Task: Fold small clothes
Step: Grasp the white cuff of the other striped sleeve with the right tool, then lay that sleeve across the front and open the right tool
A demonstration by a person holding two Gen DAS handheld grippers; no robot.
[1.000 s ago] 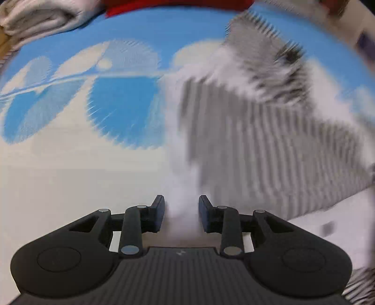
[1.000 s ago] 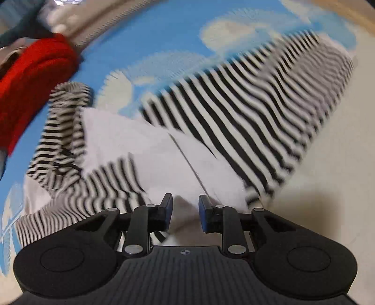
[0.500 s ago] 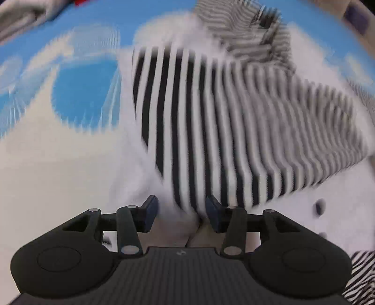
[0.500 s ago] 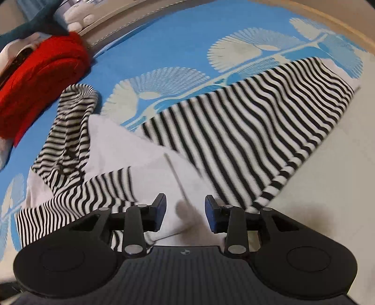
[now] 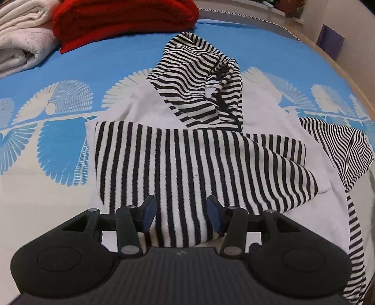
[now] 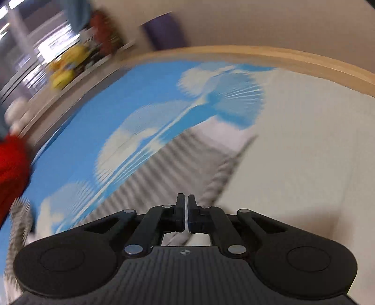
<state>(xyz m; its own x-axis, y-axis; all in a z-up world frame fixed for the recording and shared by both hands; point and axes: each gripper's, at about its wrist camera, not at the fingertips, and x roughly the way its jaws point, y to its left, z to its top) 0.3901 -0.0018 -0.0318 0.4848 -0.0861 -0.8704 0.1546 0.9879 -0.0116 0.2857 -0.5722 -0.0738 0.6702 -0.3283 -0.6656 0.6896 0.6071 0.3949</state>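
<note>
A small black-and-white striped top with a white body (image 5: 145, 110) lies on the bedspread. Its hood (image 5: 194, 77) is bunched at the far end. One striped sleeve (image 5: 187, 164) is folded across the body. My left gripper (image 5: 181, 204) hovers over that sleeve's near end, open, the cloth lying below the jaws and not pinched. The other sleeve (image 5: 339, 145) spreads out to the right. The right wrist view is blurred: my right gripper (image 6: 186, 197) is shut just above that striped sleeve (image 6: 164, 169). I see nothing clearly pinched between its fingers.
A folded red blanket (image 5: 121, 21) and a folded cream blanket (image 5: 21, 42) sit at the far left of the blue fan-patterned bedspread (image 5: 58, 145). The wooden bed edge (image 6: 257, 52) runs along the right side, a purple object (image 6: 164, 32) beyond it.
My left gripper's jaws widened and the folded sleeve now lies flat in front of it. My right gripper swung fast toward the outer sleeve and bed edge, and its jaws went from open to shut.
</note>
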